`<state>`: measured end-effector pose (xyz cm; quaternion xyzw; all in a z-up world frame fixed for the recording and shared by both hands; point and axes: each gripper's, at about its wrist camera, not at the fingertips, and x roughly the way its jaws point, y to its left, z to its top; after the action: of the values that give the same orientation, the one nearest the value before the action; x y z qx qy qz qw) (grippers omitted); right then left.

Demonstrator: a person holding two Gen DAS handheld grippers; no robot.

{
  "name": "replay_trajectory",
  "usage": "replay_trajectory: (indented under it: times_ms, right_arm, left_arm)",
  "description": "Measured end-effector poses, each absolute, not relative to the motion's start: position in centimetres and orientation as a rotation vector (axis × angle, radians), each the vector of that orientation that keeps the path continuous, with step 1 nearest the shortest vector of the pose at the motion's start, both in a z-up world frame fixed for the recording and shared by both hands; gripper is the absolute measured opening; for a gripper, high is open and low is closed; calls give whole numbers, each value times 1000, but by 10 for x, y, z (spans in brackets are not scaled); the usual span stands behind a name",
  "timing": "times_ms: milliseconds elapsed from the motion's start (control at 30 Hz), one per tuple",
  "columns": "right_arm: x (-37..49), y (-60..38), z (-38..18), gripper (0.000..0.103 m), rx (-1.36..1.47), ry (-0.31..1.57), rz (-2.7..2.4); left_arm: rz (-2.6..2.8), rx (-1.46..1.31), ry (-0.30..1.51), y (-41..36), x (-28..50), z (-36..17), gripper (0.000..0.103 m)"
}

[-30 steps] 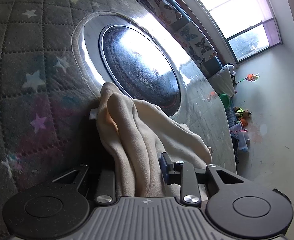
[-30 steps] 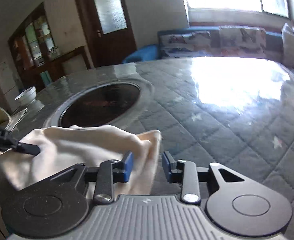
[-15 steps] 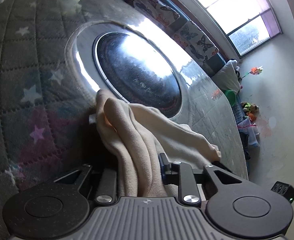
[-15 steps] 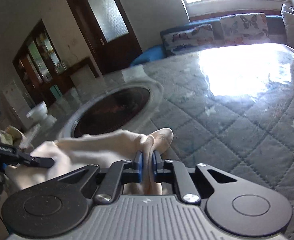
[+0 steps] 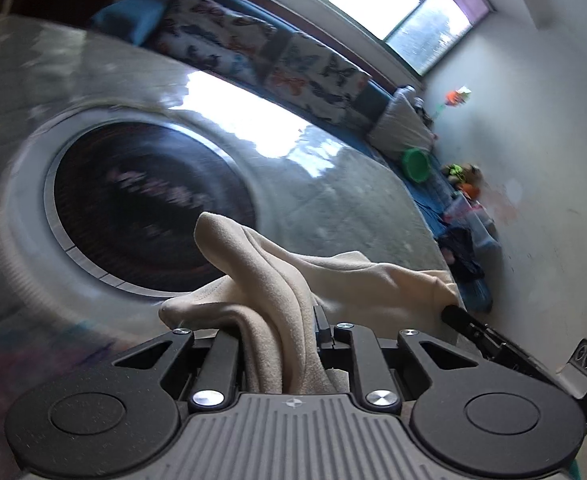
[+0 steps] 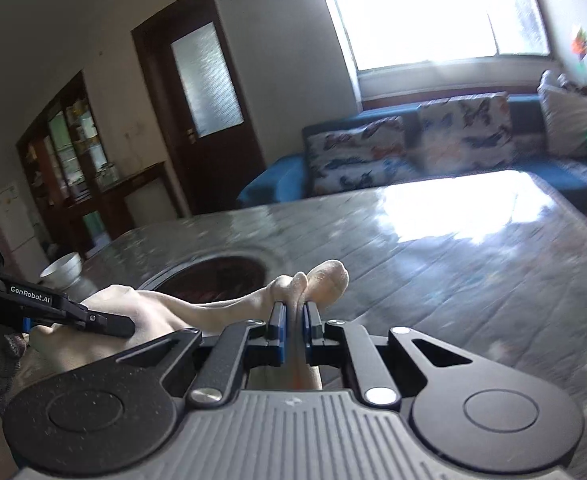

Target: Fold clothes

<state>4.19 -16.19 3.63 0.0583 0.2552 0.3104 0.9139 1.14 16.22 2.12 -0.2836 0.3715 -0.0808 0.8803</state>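
A cream cloth (image 5: pixel 277 276) hangs bunched between my two grippers, lifted off the grey quilted table (image 5: pixel 333 200). In the left wrist view my left gripper (image 5: pixel 277 324) has a thick fold of it between its fingers, and its jaws are closing on the fold. The right gripper's tip (image 5: pixel 453 314) pinches the cloth's far corner. In the right wrist view my right gripper (image 6: pixel 293 312) is shut on a thin edge of the cloth (image 6: pixel 165 312), whose end pokes out past the blue pads. The left gripper's fingers (image 6: pixel 105 322) bite the cloth at the left.
A round dark inset (image 5: pixel 145 204) sits in the tabletop just beyond the cloth. A white bowl (image 6: pixel 63 268) stands at the table's far left edge. A blue sofa with butterfly cushions (image 6: pixel 373 152) runs behind the table, with a green bowl (image 5: pixel 415 164) on it.
My right gripper closed on the cloth's edge. Both grippers then rose with the cloth, which left the table. The left wrist view rolled, and the right gripper's tip came into it.
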Motion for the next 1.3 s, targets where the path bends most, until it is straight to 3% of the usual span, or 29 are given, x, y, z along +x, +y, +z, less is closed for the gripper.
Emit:
replay_trajectory:
  times_ms: [500, 1300]
  right_arm:
    - [82, -247, 73, 7, 53, 465, 386]
    - [127, -284, 35, 7, 55, 528, 281]
  left_arm:
    - [-309, -487, 810, 62, 104, 24, 17]
    - [-306, -381, 872, 1, 158, 8, 17]
